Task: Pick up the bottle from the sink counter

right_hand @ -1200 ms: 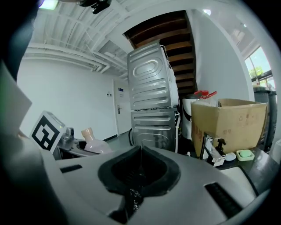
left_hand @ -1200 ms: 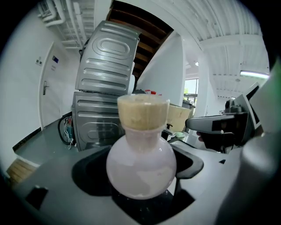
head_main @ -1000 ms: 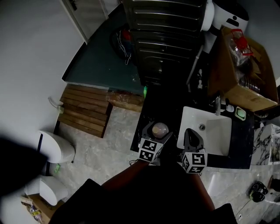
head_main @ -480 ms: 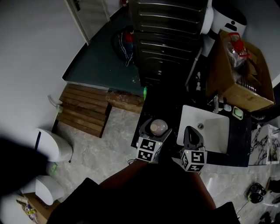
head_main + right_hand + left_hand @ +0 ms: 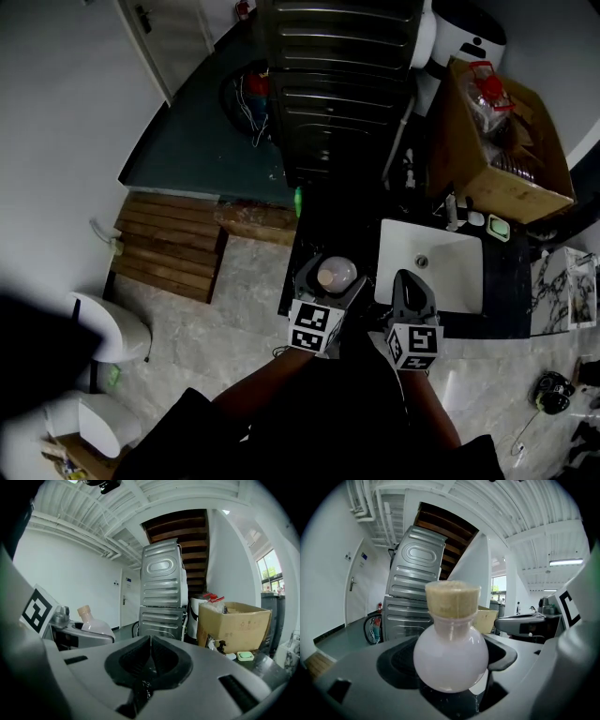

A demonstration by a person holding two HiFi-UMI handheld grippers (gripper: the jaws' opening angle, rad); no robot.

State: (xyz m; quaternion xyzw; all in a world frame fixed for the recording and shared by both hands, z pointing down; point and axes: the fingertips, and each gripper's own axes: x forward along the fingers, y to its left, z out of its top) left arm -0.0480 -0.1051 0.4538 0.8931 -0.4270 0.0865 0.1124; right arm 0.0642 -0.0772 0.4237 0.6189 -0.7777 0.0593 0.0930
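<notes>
My left gripper [image 5: 330, 281] is shut on a round, pale pink bottle [image 5: 451, 656] with a tan cork cap; the bottle [image 5: 336, 276] stands upright between the jaws, above the left end of the black sink counter [image 5: 323, 225]. From the right gripper view the bottle [image 5: 93, 623] shows at the left. My right gripper [image 5: 412, 289] is shut with nothing in it, jaws pressed together [image 5: 150, 656], over the white sink basin [image 5: 441, 267]'s near left edge.
Stacked steel washer and dryer [image 5: 342, 84] stand beyond the counter. A cardboard box [image 5: 497, 150] with a red-handled jug sits at the back right. A green soap dish [image 5: 498, 227] and tap [image 5: 452, 211] lie behind the basin. A wooden pallet [image 5: 169, 246] and toilet [image 5: 108, 328] are left.
The head view has shifted a little, so counter and basin appear slightly lower left. Both grippers hold their places, the left still shut on the bottle.
</notes>
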